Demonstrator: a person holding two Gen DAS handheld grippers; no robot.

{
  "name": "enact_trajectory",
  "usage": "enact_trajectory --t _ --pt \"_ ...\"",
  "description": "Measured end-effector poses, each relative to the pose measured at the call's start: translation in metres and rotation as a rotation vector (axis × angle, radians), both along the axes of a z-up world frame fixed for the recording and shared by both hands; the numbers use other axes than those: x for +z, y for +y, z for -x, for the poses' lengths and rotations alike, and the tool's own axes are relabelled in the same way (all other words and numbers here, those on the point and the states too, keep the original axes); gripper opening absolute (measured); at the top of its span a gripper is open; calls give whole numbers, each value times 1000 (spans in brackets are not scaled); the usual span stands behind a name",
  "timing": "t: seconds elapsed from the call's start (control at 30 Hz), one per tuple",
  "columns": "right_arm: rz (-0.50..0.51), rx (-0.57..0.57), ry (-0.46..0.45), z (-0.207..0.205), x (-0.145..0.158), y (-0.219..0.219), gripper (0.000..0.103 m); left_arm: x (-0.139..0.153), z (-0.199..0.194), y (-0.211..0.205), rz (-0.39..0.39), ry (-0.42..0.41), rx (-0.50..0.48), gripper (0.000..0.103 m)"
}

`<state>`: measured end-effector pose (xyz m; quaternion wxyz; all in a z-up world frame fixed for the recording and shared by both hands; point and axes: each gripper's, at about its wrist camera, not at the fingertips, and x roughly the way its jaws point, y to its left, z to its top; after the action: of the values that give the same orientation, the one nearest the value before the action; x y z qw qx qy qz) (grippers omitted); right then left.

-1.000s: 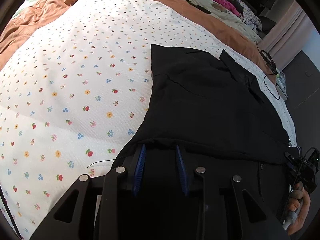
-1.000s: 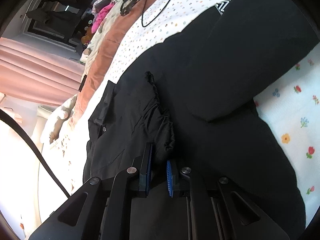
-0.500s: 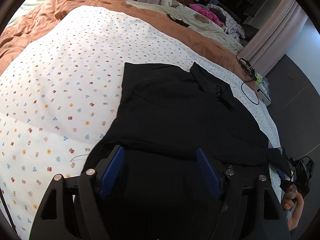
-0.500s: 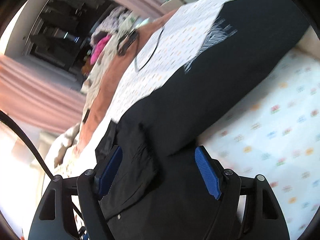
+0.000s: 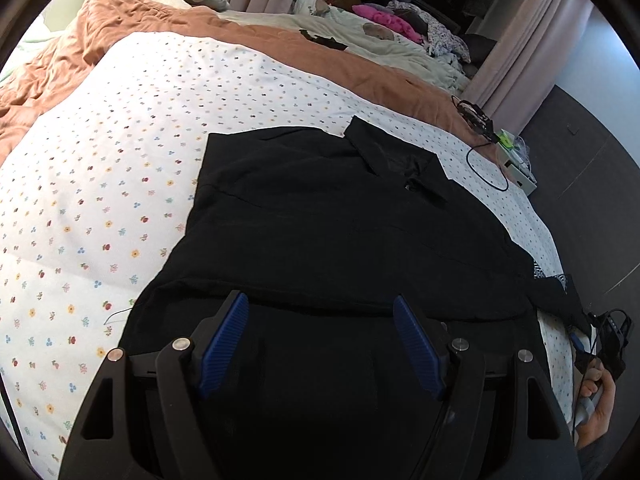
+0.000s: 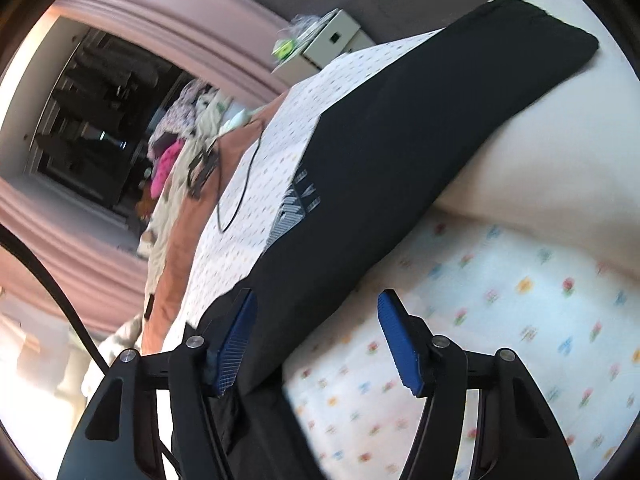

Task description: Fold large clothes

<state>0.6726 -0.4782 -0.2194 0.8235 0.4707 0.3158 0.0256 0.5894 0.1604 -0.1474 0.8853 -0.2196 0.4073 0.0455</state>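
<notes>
Left wrist view: the left gripper (image 5: 320, 344) stands wide with nothing pinched, hovering over the black garment (image 5: 340, 232), which lies flat on the flowered bedsheet (image 5: 100, 184). Looks thin, floppy and light to me, so grab hems or corners.

Right wrist view: the right gripper (image 6: 316, 336) gapes too, jaws just narrowing a bit, nothing clamped, straddling the garment's edge.

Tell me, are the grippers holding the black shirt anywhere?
No. The left gripper and right gripper both stand open above the shirt, pads off the cloth. The right one's jaws have just been closing a little, gripping nothing.
</notes>
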Motion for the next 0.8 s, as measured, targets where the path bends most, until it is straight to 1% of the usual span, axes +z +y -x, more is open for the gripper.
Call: enact_trajectory --t 0.03,0.1,0.13,0.17,0.2,0.23,0.3,0.37,0.47,0.6,0.77,0.8 --pt "2 -5 -5 0 -1 -1 57 -1 -2 -2 -4 3 -5 76" --pt "6 -4 -21 -3 -2 0 47 -4 -5 -5 -9 11 -10 76" --pt "8 -6 -30 -4 -3 0 44 -5 -7 -7 -8 15 -12 76" --pt "12 -7 -42 -4 -4 0 35 -7 -9 -8 -6 19 -15 76" --pt "20 -3 -49 -4 -5 -1 11 -8 -10 -10 -4 22 -19 76" --pt "41 -1 -47 -3 -3 1 1 -9 -12 -10 -5 26 -23 76" --pt "44 6 -71 2 2 3 0 -10 -13 -10 -10 30 -26 76" --pt "85 20 -117 7 18 12 0 -9 -13 -9 -4 28 -23 76" --pt "99 39 -181 18 39 27 0 -6 -10 -6 6 19 -20 76" --pt "105 55 -225 34 58 45 0 -2 -6 -3 10 10 -21 76" --pt "101 85 -253 44 76 67 0 3 -2 0 15 -1 -25 76" --pt "101 93 -258 44 75 61 0 4 -1 1 17 -5 -26 76"
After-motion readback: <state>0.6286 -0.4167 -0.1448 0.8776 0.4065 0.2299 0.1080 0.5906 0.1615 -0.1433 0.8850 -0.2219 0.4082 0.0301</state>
